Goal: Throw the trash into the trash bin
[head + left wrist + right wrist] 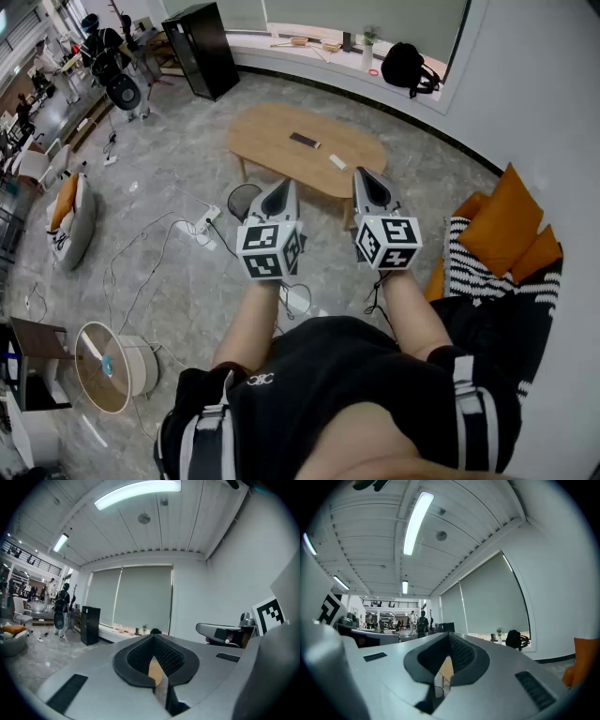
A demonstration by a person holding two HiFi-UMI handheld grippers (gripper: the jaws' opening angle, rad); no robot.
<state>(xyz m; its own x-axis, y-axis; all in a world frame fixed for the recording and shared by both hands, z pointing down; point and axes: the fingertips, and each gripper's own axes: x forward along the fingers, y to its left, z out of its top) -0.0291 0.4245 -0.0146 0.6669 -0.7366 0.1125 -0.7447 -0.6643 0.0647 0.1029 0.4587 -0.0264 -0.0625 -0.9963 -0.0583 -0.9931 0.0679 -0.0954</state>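
Grey stone floor (159, 178) spreads under a low wooden bench (272, 131). Just beside the bench's near edge stands the black mesh trash bin (242, 199), partly behind the left gripper (284, 185). A small white piece (337, 161) and a dark flat item (305, 141) lie on the bench. The left gripper and the right gripper (366, 175) are held level, side by side, each with fingers pressed together on nothing.

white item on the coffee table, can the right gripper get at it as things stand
Probably yes: the white item lies in the open on the coffee table, and nothing stands between it and the right gripper. Its jaws are shut, so they must open first.
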